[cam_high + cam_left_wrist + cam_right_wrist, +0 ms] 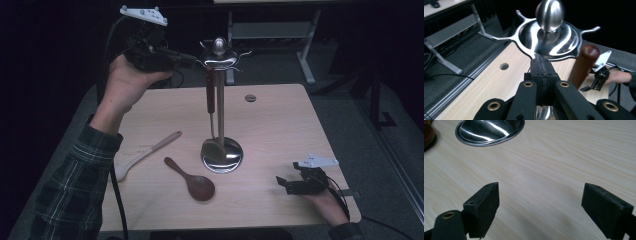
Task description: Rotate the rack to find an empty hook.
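hanging from steel stand (220, 107), wooden-handled ladle (211, 90) was seen just beside left gripper (541, 65), jaws pressed together, empty; right gripper (540, 208) was held wide apart, empty, on table (280, 125).

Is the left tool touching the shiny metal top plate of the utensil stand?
Cannot tell. In the left gripper view the shut left tool overlaps the plate's front edge, hiding any contact or gap.

Utensil stand (220, 100): polished silver metal. Hanging ladle handle (210, 90): dark reddish-brown. Spoon (192, 180) on table: dark brown wood. Spatula (145, 155): pale wood, whitish blade. Table (280, 130): light wood grain. Sleeve (75, 185): dark green plaid. Both grippers: black.
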The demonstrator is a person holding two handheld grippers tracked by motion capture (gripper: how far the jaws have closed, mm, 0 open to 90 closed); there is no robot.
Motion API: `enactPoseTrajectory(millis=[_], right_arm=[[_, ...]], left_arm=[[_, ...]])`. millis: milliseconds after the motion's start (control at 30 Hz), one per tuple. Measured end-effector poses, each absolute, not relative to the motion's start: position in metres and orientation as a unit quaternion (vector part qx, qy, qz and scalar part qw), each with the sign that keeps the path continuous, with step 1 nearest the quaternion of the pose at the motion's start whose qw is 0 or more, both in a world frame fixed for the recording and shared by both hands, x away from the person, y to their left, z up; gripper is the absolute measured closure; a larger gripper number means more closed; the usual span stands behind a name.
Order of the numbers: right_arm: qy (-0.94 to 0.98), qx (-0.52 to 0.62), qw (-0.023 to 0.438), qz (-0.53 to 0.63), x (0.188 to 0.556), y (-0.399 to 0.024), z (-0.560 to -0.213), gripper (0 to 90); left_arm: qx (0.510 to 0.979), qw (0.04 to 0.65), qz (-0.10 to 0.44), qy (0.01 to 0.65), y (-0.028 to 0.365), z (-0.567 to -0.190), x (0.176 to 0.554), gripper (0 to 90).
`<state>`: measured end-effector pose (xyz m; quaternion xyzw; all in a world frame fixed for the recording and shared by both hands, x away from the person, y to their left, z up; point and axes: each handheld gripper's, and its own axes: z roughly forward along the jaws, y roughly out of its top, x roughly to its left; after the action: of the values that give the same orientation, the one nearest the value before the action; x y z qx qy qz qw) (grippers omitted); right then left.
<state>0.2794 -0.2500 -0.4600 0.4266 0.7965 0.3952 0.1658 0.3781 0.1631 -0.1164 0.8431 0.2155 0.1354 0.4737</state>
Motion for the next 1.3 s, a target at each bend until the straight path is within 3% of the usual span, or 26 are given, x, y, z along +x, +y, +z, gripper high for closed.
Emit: enactPoseTrajectory(millis=[600, 1000, 1300], right_arm=[[0.796, 0.428, 0.163, 0.395, 0.279, -0.249, -0.461, 14.5], [0.798, 0.428, 0.161, 0.393, 0.280, -0.248, -0.461, 14.5], [0.799, 0.426, 0.163, 0.392, 0.280, -0.248, -0.461, 14.5]], left_arm=[[0.832, 0.481, 0.143, 0.238, 0.162, -0.119, 0.398, 90.0], [0.826, 0.506, 0.124, 0.214, 0.173, -0.104, 0.361, 90.0], [0.838, 0.503, 0.113, 0.179, 0.147, -0.107, 0.340, 90.0]])
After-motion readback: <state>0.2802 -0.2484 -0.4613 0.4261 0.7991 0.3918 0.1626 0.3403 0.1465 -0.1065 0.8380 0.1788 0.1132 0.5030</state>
